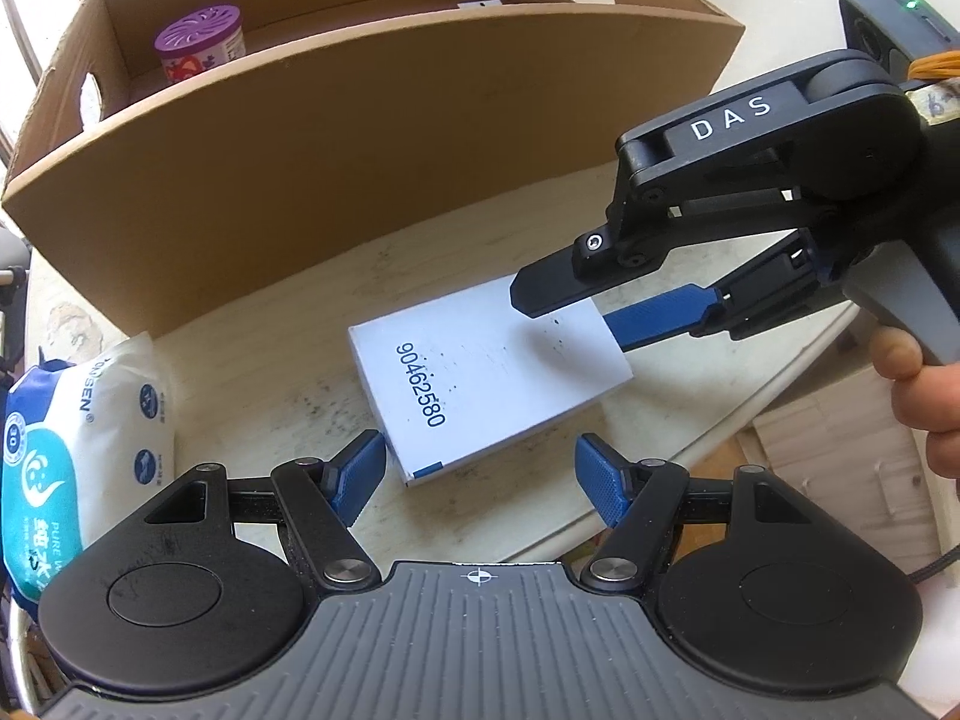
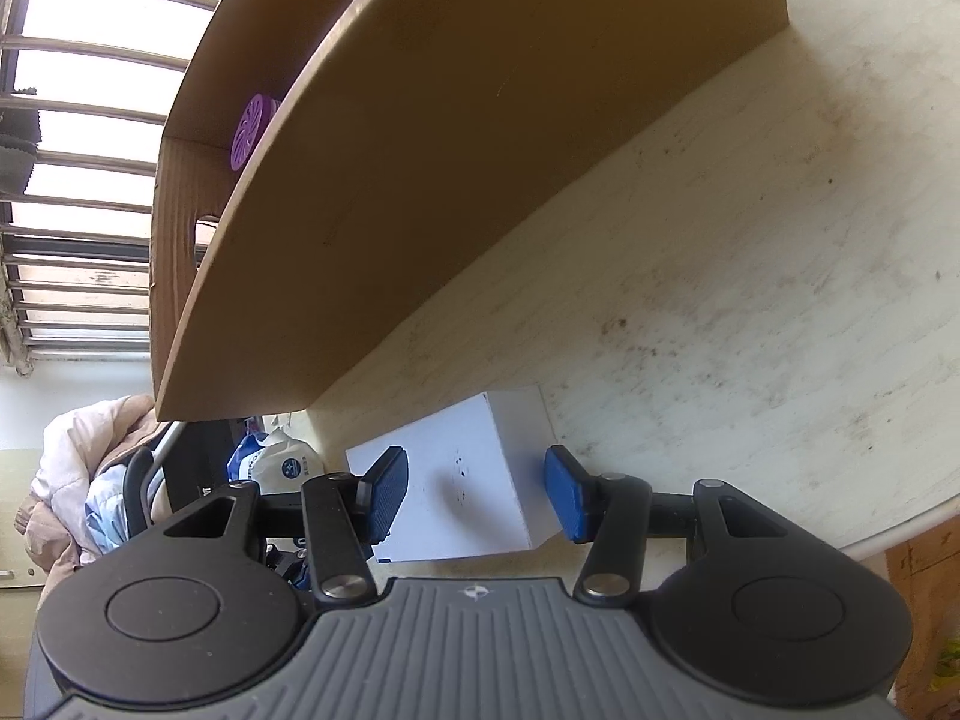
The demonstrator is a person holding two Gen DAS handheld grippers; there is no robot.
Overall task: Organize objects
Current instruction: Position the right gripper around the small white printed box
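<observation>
A flat white box printed with a dark number lies at an angle on the pale table. My right gripper reaches in from the right and is shut on the box's far end, its black finger on top and its blue-padded finger at the edge. In the right wrist view the white box fills the space between the pads of the right gripper. My left gripper is open, its blue pads on either side of the box's near corner, not pressing it.
A large cardboard box with handle holes stands behind, holding a purple-lidded jar. A pack of wipes lies at the left. The table's rounded edge runs at the right, where a hand holds the right gripper's handle.
</observation>
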